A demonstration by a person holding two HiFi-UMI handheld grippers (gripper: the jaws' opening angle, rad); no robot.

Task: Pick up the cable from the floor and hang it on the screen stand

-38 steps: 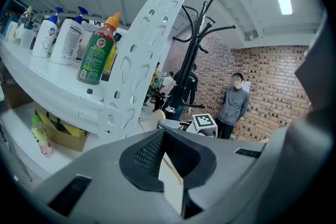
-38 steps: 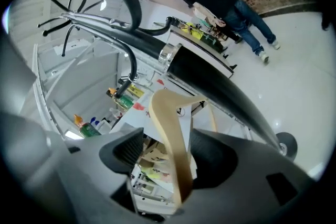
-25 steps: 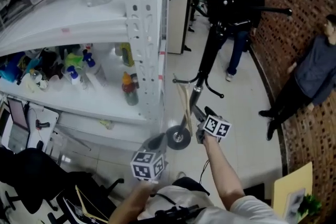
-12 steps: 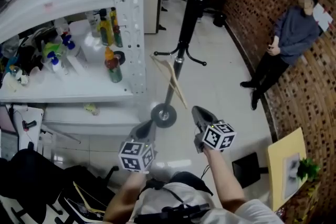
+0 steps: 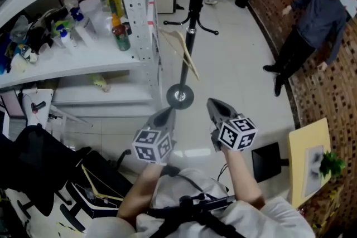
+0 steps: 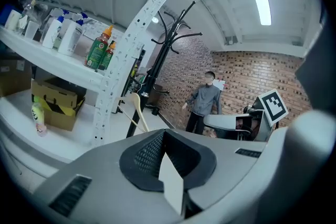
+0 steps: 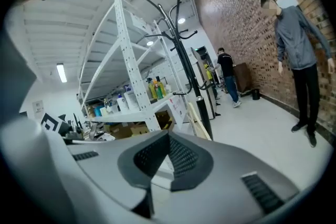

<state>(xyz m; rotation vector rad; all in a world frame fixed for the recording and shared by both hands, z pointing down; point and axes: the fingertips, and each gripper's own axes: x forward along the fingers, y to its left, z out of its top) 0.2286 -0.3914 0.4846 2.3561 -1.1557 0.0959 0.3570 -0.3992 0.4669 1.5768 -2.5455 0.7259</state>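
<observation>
1. Left gripper (image 5: 165, 116): jaws closed pad to pad, clenched on nothing.
2. Right gripper (image 5: 215, 105): jaws have just been closing and now meet, with nothing between them. Neither pair of fingers touches any object.
3. Cable: not made out in any view.
4. Tall black metal pole stand with hooked arms (image 5: 192, 14): one. Its round disc base (image 5: 180, 96) sits on the floor just ahead of both sets of fingertips, roughly midway between them.
5. Pale wooden clothes hanger (image 5: 179, 48): one, beside the pole, beyond the fingers.
6. White perforated-steel shelf rack (image 5: 146, 36): one. Its upright is just left of and beyond the left fingers. The shelves are crowded with bottles, too many to count.
7. Persons: two. One in a grey top (image 5: 315, 14) is at the red brick wall (image 5: 329, 114), well right of the right fingers. One in dark clothes (image 7: 226, 70) is far beyond the stand.
8. Room: a wide stretch of pale glossy floor (image 5: 234, 58) runs ahead-right of the right fingers, between stand and wall. One yellow flat board (image 5: 307, 159) and one black flat slab (image 5: 265, 161) lie right of and behind the right gripper.
</observation>
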